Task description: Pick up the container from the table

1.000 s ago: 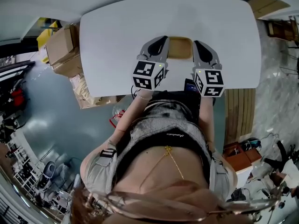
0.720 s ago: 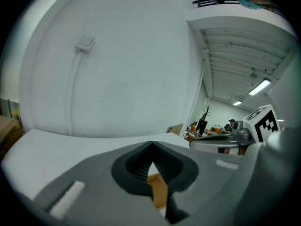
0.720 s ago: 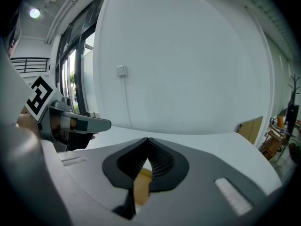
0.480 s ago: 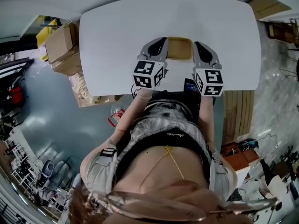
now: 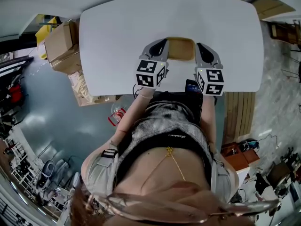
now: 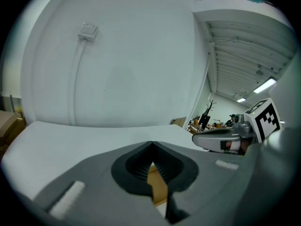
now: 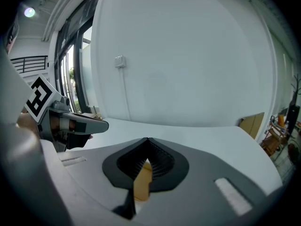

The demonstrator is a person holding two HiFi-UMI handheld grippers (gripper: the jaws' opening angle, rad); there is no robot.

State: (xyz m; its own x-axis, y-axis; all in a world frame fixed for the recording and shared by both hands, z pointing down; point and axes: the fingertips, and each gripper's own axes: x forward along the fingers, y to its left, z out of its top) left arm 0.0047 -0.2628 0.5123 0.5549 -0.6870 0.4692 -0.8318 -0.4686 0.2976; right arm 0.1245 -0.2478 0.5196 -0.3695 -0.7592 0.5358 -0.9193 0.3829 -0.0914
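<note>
My left tongs are clenched on a tan, shallow, round-cornered rectangular container. A sliver of its tan wall shows wedged between the ribbed black pads. My right tongs are clamped the same way on the opposite wall, with the same tan sliver in the bite. In the head view the two pairs flank the container, the left pair on its left end and the right pair on its right end. Their black-and-white marker cubes sit on my side of it. The container is at the middle of the near edge of the white, round-cornered table; I cannot tell whether it rests on the top or hangs just above it. Brown cardboard boxes stand on the floor beyond the table's left edge.
</note>
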